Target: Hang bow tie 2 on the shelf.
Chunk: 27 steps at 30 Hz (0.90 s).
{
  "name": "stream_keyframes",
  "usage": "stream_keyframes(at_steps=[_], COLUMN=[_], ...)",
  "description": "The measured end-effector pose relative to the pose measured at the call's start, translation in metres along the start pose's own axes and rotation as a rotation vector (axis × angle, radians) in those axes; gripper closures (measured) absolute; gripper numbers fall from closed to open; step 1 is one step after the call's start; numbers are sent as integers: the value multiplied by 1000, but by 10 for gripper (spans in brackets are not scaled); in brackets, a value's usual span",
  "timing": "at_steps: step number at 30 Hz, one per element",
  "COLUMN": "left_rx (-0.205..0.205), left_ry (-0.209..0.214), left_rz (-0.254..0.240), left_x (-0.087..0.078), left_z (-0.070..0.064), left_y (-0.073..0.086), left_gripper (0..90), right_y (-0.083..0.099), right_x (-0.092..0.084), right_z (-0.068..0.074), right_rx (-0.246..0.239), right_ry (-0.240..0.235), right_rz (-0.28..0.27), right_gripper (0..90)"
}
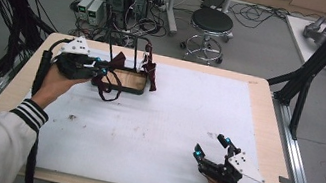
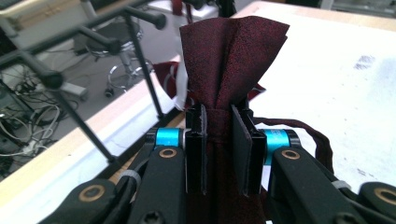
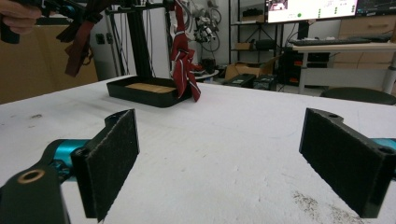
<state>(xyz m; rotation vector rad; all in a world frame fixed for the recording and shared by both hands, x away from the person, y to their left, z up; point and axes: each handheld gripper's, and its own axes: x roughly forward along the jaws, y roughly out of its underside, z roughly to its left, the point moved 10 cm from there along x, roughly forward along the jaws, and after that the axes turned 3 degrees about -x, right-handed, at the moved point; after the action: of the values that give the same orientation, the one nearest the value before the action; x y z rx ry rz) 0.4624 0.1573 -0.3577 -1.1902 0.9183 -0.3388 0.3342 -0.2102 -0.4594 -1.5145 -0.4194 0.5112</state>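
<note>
Near: our right claw [image 1: 212, 147] released, jaws wide, idle on white tabletop [image 1: 168, 138], well apart from work. Far: our left claw [image 1: 99, 67] clenched on dark red tie [image 2: 229, 70], held above tabletop just beside rack [image 1: 128, 60], whose tray [image 3: 149, 93] sits beneath. Tie's long axis runs along jaws, toward rack bars; second tie [image 3: 184, 60] hangs there. We judge left hand nearer for hanging.

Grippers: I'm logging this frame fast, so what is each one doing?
Left gripper: closed on the dark red bow tie, lifted beside the rack.
Right gripper: open, holding nothing, low over the white mat.
</note>
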Motion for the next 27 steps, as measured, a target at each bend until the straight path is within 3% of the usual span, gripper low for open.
stream_keyframes(at_steps=[14,27], left_rx=[-20,-21], left_ry=[-88,-160], left_rz=[-84,-128], left_x=[-27,-36], left_z=[24,44], left_y=[-15,-26], left_gripper=[762,763], right_y=[0,0], right_x=[0,0], right_z=[0,1], right_rx=[0,3], right_ry=[-1,-1], right_rz=[0,1], right_gripper=[111,111])
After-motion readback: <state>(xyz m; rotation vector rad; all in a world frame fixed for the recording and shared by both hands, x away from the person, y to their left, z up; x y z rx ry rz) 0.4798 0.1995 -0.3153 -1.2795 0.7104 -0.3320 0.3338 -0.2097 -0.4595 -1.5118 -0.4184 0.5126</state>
